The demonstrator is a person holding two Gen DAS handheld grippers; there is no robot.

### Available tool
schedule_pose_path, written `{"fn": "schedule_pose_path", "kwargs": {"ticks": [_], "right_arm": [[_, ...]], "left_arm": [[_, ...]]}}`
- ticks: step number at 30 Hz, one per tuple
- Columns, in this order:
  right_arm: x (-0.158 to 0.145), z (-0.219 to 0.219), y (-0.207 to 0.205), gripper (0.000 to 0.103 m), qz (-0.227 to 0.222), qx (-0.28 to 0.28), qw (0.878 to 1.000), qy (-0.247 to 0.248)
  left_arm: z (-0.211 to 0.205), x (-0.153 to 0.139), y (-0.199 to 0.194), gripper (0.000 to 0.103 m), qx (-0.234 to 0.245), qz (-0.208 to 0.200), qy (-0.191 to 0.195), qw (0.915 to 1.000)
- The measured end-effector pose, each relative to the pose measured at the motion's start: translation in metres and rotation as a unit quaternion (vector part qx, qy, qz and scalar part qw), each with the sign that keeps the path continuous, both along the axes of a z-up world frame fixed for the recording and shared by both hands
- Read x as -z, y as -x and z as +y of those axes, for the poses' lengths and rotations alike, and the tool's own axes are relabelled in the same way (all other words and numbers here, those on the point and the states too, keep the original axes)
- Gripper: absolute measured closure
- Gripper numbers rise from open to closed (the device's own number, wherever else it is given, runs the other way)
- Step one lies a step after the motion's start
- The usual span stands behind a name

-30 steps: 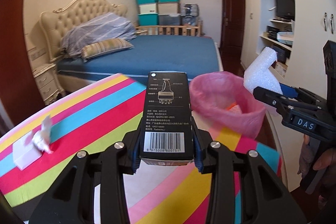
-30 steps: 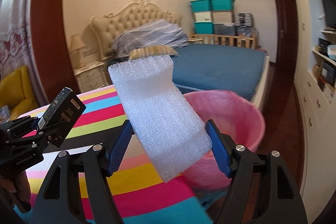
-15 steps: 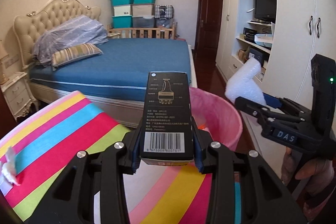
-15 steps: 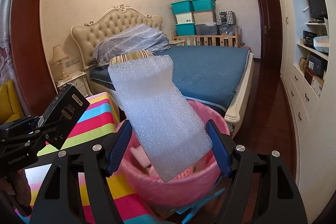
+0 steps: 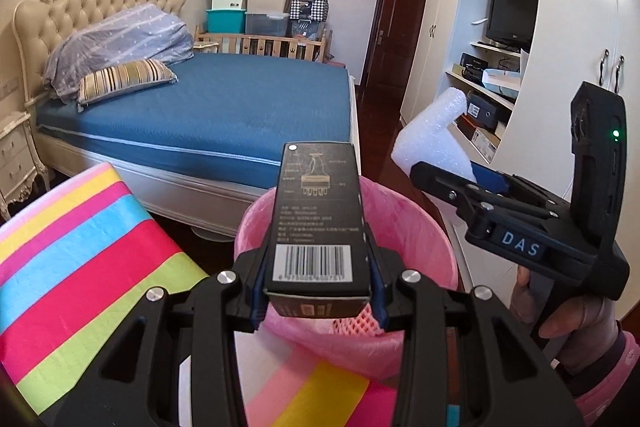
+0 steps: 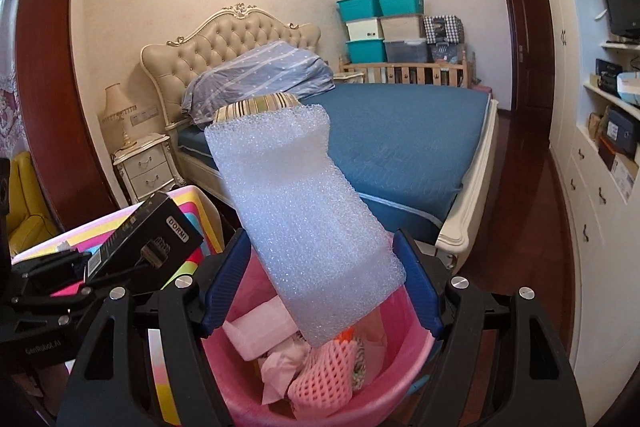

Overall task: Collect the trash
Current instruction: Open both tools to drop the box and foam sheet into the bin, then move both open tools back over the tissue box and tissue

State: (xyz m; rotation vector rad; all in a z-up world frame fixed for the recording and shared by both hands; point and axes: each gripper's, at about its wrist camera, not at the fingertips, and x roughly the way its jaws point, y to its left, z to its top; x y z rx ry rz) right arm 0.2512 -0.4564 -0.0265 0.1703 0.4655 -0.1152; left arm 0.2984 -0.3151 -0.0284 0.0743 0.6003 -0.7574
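Black box (image 5: 316,227) is clamped in the left gripper (image 5: 318,297) above the pink bin (image 5: 416,223). Foam sheet (image 6: 304,223) is pinched in the right gripper (image 6: 320,291) over the same bin, trash visible inside.

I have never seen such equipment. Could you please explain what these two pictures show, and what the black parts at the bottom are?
No robot arm is here: a person holds one handheld gripper in each hand, and a wide-angle camera on each looks along its two fingers. The black parts are those fingers.

One picture is from the left gripper. It is shut on a black box with a barcode. At its right you see the right gripper from the side.

The other picture is from the right gripper, shut on a white foam sheet.

Both hang over a pink bin that already holds paper and pink foam net. Beside it is a table with a striped cloth. Behind is a bed.
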Motion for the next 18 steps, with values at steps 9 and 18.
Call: {"fn": "schedule_pose_path", "kwargs": {"ticks": [9, 18], "right_arm": [[-0.008, -0.017, -0.006, 0.017, -0.028, 0.008, 0.999, -0.021], [-0.02, -0.001, 0.026, 0.017, -0.034, 0.029, 0.999, 0.013]], "left_arm": [[0.007, 0.011, -0.016, 0.032, -0.023, 0.006, 0.011, 0.9997], [0.085, -0.001, -0.004, 0.008, -0.116, -0.039, -0.007, 0.9925]]}}
